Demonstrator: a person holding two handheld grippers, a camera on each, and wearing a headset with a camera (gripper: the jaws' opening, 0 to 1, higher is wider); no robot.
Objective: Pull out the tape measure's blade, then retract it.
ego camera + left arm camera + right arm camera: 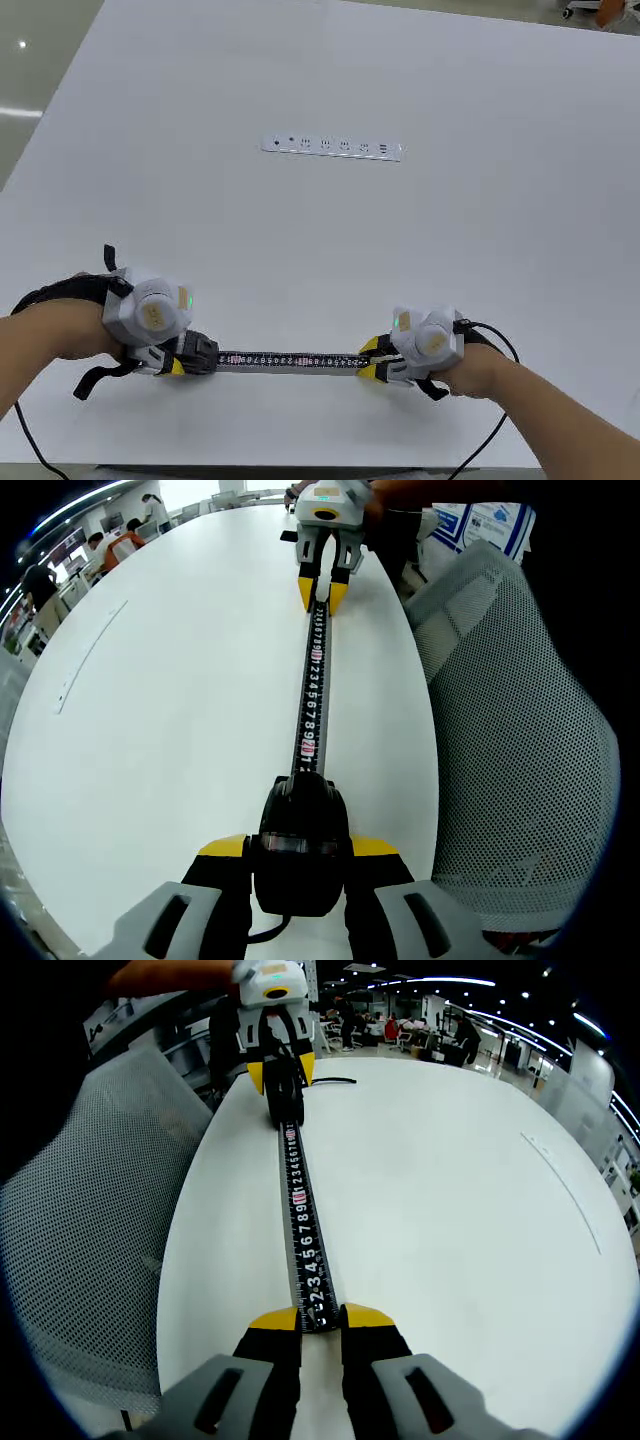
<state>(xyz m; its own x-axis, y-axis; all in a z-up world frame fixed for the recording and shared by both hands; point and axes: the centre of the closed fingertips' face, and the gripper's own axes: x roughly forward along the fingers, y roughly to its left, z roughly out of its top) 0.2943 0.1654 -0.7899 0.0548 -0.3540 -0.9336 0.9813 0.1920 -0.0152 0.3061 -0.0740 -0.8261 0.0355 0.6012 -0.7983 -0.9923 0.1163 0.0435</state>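
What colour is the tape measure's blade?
Black blade, white numerals, some red; clearest in right gripper view.

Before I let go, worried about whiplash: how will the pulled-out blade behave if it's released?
The blade spans straight between the case and the right tool, so it looks fairly stiff, though thin and likely to buckle if pushed endwise. Released, it would probably snap back toward the case.
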